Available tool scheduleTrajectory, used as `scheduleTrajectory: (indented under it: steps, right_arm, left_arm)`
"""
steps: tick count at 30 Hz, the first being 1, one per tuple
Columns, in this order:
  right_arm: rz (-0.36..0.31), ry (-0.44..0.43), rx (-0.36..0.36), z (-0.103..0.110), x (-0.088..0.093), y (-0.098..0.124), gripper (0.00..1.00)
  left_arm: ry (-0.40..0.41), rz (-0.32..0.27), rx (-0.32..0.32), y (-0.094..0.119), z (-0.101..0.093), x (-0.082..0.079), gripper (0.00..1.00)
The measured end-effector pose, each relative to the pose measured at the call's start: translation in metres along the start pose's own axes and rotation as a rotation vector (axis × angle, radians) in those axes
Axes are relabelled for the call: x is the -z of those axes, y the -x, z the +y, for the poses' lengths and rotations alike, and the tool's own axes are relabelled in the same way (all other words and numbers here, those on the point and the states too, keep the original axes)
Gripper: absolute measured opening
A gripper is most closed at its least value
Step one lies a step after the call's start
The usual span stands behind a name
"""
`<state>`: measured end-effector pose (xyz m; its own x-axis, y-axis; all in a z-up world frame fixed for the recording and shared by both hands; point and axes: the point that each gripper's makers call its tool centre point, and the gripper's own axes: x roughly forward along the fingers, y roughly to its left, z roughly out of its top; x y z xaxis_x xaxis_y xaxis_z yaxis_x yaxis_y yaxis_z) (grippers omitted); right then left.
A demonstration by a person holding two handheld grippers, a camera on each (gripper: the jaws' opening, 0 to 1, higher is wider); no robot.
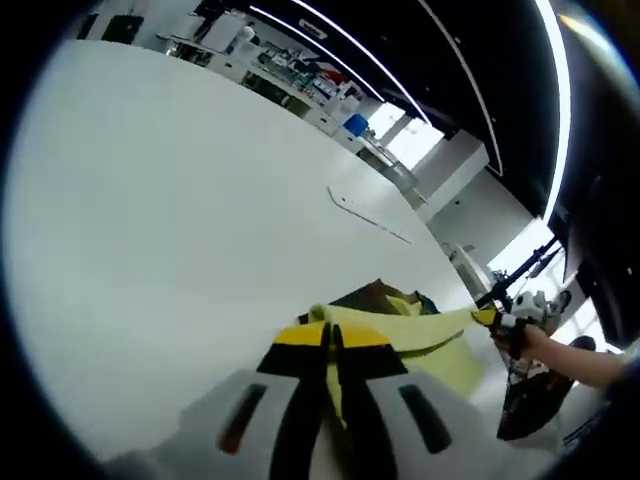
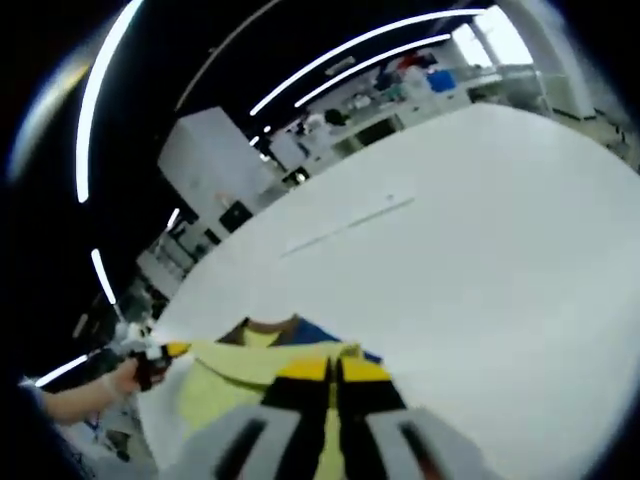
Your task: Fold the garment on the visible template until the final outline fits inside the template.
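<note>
Both claws, left (image 1: 333,345) and right (image 2: 332,375), pinch the yellow garment (image 1: 440,345) taut.

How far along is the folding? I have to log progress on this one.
Early. Done: both tongs have gripped the yellow garment, the left tongs and the right tongs each shut on its edge. In hand: the cloth is lifted and stretched between them above the white table. Left: laying it down, folding it, and fitting it to the template, which I cannot clearly pick out; only a faint line marks the table.
</note>
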<state>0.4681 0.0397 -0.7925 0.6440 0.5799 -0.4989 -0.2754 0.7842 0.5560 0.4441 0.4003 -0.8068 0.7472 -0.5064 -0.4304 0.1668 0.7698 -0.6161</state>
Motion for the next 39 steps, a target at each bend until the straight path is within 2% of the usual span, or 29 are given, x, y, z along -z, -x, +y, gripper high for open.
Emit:
scheduleTrajectory:
  steps: [2, 8, 15, 18, 20, 24, 27, 29, 31, 34, 39]
  right_arm:
    - [0.003, 0.004, -0.002, 0.001, 0.001, 0.001, 0.00]
    - [0.019, 0.011, 0.006, -0.005, 0.003, 0.000, 0.00]
    - [0.008, 0.019, 0.008, -0.007, 0.000, 0.000, 0.00]
    - [-0.002, 0.022, 0.001, -0.006, -0.004, 0.003, 0.00]
    - [-0.010, 0.041, -0.004, -0.003, -0.006, 0.007, 0.03]
    - [-0.015, 0.072, -0.031, 0.005, -0.006, 0.013, 0.13]
    - [-0.016, 0.117, -0.040, 0.009, -0.006, 0.015, 0.24]
    - [-0.012, 0.136, -0.045, 0.008, -0.005, 0.015, 0.31]
    - [-0.007, 0.153, -0.050, 0.006, -0.005, 0.014, 0.41]
    - [0.004, 0.223, -0.044, 0.005, -0.001, 0.013, 0.58]
    - [0.031, 0.287, -0.071, 0.020, 0.014, 0.013, 0.80]
  left_arm:
    - [-0.016, 0.005, 0.002, 0.000, -0.006, 0.004, 0.00]
    - [-0.040, 0.032, 0.002, 0.001, 0.001, 0.008, 0.00]
    - [-0.076, 0.040, 0.026, 0.001, 0.000, 0.007, 0.01]
    - [-0.089, 0.040, 0.041, 0.002, -0.001, 0.006, 0.04]
    - [-0.097, 0.038, 0.056, 0.003, -0.005, 0.006, 0.11]
    - [-0.166, 0.059, 0.084, 0.007, -0.017, 0.012, 0.24]
    - [-0.189, 0.067, 0.109, 0.008, -0.021, 0.013, 0.32]
    - [-0.208, 0.073, 0.114, 0.010, -0.023, 0.014, 0.41]
    - [-0.228, 0.077, 0.128, 0.011, -0.023, 0.014, 0.53]
    - [-0.273, 0.090, 0.144, 0.014, -0.030, 0.019, 0.71]
    - [-0.312, 0.113, 0.203, 0.021, -0.040, 0.023, 0.91]
